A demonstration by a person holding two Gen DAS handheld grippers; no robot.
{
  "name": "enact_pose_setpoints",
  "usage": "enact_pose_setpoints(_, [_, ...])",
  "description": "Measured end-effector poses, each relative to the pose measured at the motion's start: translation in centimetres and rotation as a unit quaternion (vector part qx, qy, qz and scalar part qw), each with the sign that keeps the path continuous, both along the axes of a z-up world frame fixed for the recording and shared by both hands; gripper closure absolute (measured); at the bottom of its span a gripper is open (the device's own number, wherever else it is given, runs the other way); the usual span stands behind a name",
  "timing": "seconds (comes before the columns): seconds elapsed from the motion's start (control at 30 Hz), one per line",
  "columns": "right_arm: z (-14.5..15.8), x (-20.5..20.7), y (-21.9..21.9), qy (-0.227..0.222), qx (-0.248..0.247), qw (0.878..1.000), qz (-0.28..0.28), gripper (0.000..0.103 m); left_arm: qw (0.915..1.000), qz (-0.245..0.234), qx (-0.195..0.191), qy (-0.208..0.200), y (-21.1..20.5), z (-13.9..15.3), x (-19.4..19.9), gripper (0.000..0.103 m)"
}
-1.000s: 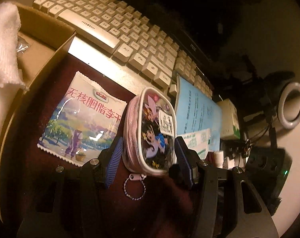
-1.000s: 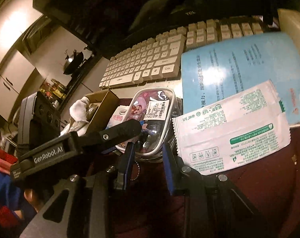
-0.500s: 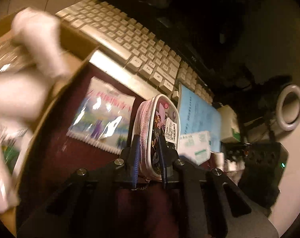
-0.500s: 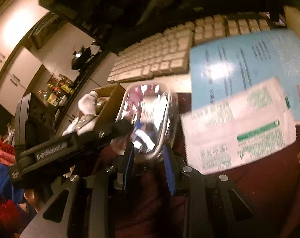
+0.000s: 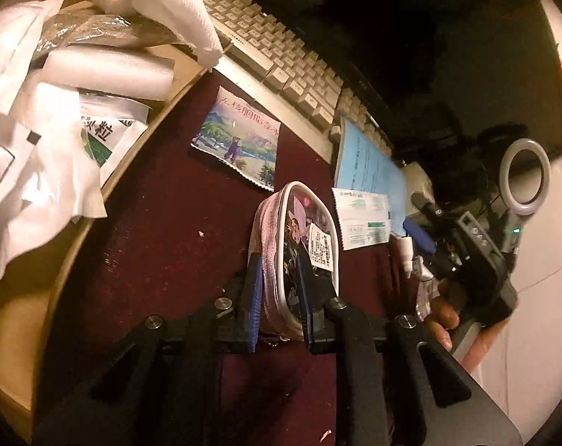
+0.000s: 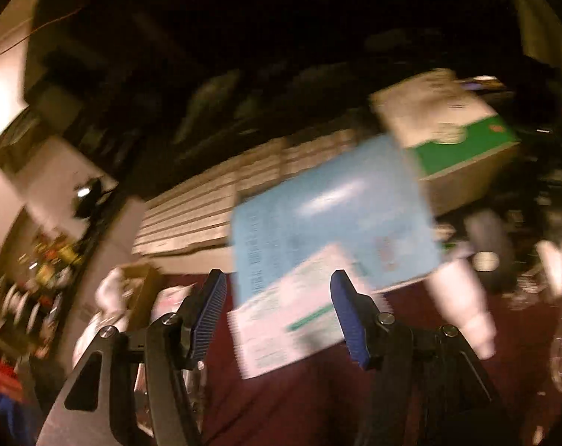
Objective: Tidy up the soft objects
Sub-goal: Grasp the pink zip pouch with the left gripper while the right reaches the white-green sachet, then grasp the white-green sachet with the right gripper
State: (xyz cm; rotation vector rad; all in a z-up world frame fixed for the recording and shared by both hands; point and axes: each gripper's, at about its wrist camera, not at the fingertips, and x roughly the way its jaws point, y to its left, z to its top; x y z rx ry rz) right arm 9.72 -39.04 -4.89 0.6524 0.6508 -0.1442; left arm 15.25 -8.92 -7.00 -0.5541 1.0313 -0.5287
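My left gripper is shut on a small cartoon-print zip pouch and holds it on edge above the dark red mat. A colourful snack packet lies flat on the mat beyond it. A white and green wipes packet lies to the right; it also shows blurred in the right wrist view. A cardboard box at the left holds white cloth and several sachets. My right gripper is open and empty, in front of the wipes packet. It also shows in the left wrist view.
A beige keyboard runs along the back of the mat. A blue booklet lies at its right end, blurred in the right wrist view. A green and white carton sits behind it. A ring light stands at the far right.
My left gripper closed on the pouch, lifted it off the mat and pulled back toward the box side. My right gripper opened wider and swung right, away from the pouch.
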Motion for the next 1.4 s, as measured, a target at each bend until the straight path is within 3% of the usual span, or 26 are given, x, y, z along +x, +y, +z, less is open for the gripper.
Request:
enact_pose_setpoints(0.1, [-0.9, 0.1, -1.0, 0.018, 0.013, 1.0, -0.019, 0.044, 1.0, 0.004, 0.002, -0.006, -0.2, 0.0, -0.2, 0.086])
enact_pose_setpoints(0.2, [-1.6, 0.2, -1.0, 0.038, 0.002, 0.999, -0.025, 0.044, 0.9997, 0.008, -0.022, 0.002, 0.3, -0.7, -0.2, 0.086])
enact_pose_setpoints(0.3, [-3.0, 0.8, -1.4, 0.057, 0.042, 0.998, -0.006, 0.044, 0.9994, 0.005, -0.034, 0.01, 1.0, -0.9, 0.1, 0.086])
enact_pose_setpoints(0.57, [-3.6, 0.0, -2.7, 0.028, 0.11, 0.994, 0.001, 0.044, 0.9986, 0.002, -0.05, 0.018, 1.3, -1.2, 0.0, 0.086])
enact_pose_setpoints(0.8, [-2.6, 1.2, -1.2, 0.045, 0.034, 0.998, 0.039, 0.045, 0.9983, -0.006, -0.055, 0.021, 1.4, -1.4, 0.2, 0.086])
enact_pose_setpoints(0.83, [-2.6, 1.1, -1.0, 0.047, 0.036, 0.997, 0.045, 0.046, 0.9983, -0.007, -0.054, 0.02, 1.3, -1.4, 0.3, 0.086])
enact_pose_setpoints(0.9, [-2.8, 1.0, -0.8, 0.049, 0.062, 0.995, 0.065, 0.063, 0.9985, -0.008, -0.051, 0.019, 1.2, -1.3, 0.3, 0.086])
enact_pose_setpoints(1.07, [-2.6, 1.0, -0.1, 0.04, 0.081, 0.991, 0.098, 0.08, 0.9981, -0.007, -0.056, 0.023, 1.2, -1.5, 0.6, 0.086])
enact_pose_setpoints(1.2, [-1.6, 0.6, 0.0, 0.004, 0.108, 0.986, 0.129, 0.081, 0.9978, -0.008, -0.06, 0.025, 1.4, -1.7, 0.6, 0.086])
enact_pose_setpoints(1.3, [-2.1, 1.3, 0.4, -0.014, 0.173, 0.967, 0.187, 0.08, 0.9972, -0.011, -0.067, 0.032, 1.5, -1.9, 0.8, 0.086])
enact_pose_setpoints(1.4, [-2.6, 1.9, 1.6, 0.032, 0.118, 0.979, 0.161, 0.077, 0.9973, -0.013, -0.066, 0.031, 1.3, -1.8, 0.8, 0.086])
